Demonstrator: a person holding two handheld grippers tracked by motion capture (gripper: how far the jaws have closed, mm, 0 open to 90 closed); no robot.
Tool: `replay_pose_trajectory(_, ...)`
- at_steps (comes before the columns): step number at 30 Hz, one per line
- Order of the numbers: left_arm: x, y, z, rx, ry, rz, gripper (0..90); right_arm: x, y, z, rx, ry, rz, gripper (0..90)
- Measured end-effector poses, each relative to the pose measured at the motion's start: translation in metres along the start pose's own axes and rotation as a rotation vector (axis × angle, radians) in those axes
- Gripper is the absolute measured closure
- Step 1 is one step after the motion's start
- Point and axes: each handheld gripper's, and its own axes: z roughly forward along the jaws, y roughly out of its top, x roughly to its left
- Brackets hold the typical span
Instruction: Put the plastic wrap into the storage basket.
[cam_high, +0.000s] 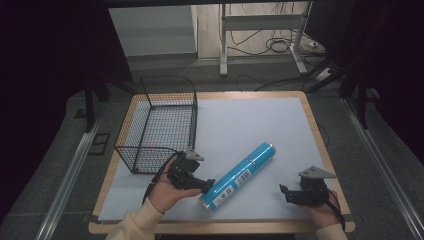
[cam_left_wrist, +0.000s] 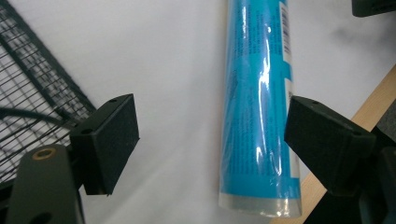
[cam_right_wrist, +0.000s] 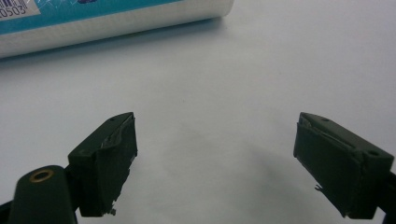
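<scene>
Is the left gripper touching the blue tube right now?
Cannot tell. In the left gripper view the left gripper stands open around the blue tube; its right pad overlaps the tube's edge.

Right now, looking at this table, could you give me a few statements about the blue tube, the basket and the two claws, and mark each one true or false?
1. The blue tube lies on its side on the table. True.
2. The tube is inside the wire basket. False: it lies on the table to the right of the basket.
3. The left claw is clamped shut on the tube. False: its jaws stand wide open, the tube lying between them unpressed.
4. The right claw holds nothing. True: its jaws are open over bare table.
5. The basket stands at the table's right edge. False: it stands at the left side.
</scene>
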Motion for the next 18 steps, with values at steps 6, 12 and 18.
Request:
replay_pose_trajectory(6, -0.004, 0.005, 0.005, 0.011, -0.009, 0.016, 17.1, -0.001, 0.000, 0.000, 0.005, -0.004, 0.007, 14.2)
replay_pose_trajectory(12, -0.009, 0.014, 0.010, 0.007, -0.011, 0.028, 17.1, -0.001, 0.000, 0.000, 0.000, -0.002, 0.009, 14.3)
replay_pose_trajectory(18, -0.014, 0.022, 0.018, 0.021, -0.015, 0.040, 17.1, -0.002, 0.000, -0.001, -0.002, -0.007, 0.009, 14.4)
